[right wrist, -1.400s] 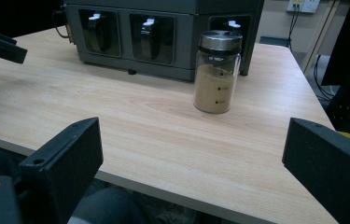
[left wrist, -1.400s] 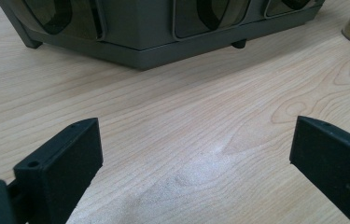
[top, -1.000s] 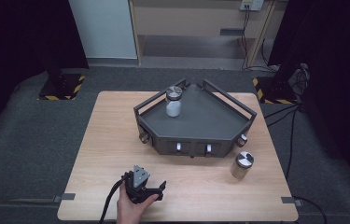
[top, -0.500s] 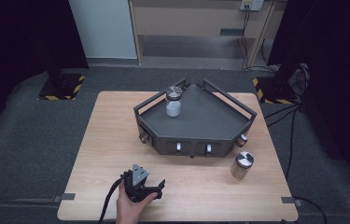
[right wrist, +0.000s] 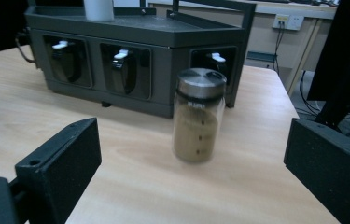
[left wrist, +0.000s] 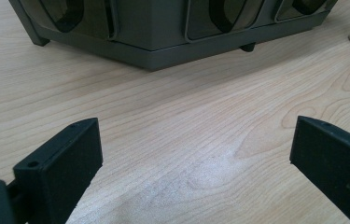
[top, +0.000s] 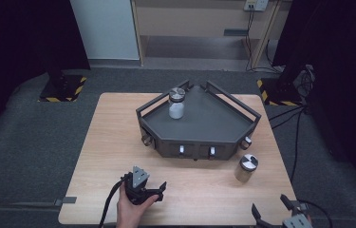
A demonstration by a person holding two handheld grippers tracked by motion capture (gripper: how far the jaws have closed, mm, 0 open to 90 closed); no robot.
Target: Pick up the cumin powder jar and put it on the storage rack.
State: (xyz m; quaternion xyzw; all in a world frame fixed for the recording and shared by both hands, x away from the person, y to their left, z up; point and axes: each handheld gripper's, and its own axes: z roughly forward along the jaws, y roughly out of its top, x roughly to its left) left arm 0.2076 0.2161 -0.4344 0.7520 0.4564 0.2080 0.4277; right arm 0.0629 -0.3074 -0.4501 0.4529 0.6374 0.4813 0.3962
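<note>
Entering at the near right corner of the wooden table (top: 118, 123), the right gripper (top: 274, 209) points its spread, empty jaws at a spice jar (top: 246, 167) of brownish powder with a metal lid; in the right gripper view the spice jar (right wrist: 199, 120) stands upright almost centred between the two black jaws, some way ahead of them and untouched, which suggests a straight approach is being lined up. That jar sits on the bare tabletop just off the near right corner of a dark, angular rack (top: 199, 124), a natural staging spot beside the shelf it seems bound for. On the rack's flat top, toward its far left, a second jar (top: 176, 103) filled with white powder stands upright inside the low rail, a fair hint at where the brown one belongs. At the near left, a hand (top: 127, 211) holds the left gripper (top: 159, 189) low over the wood, its jaws wide apart and holding nothing, aimed at the rack's front face; the left gripper view shows bare grain between them and the rack's base (left wrist: 163, 42) beyond, as if this hand waits in reserve. Judging by the layout, the pick-up has not yet begun
</note>
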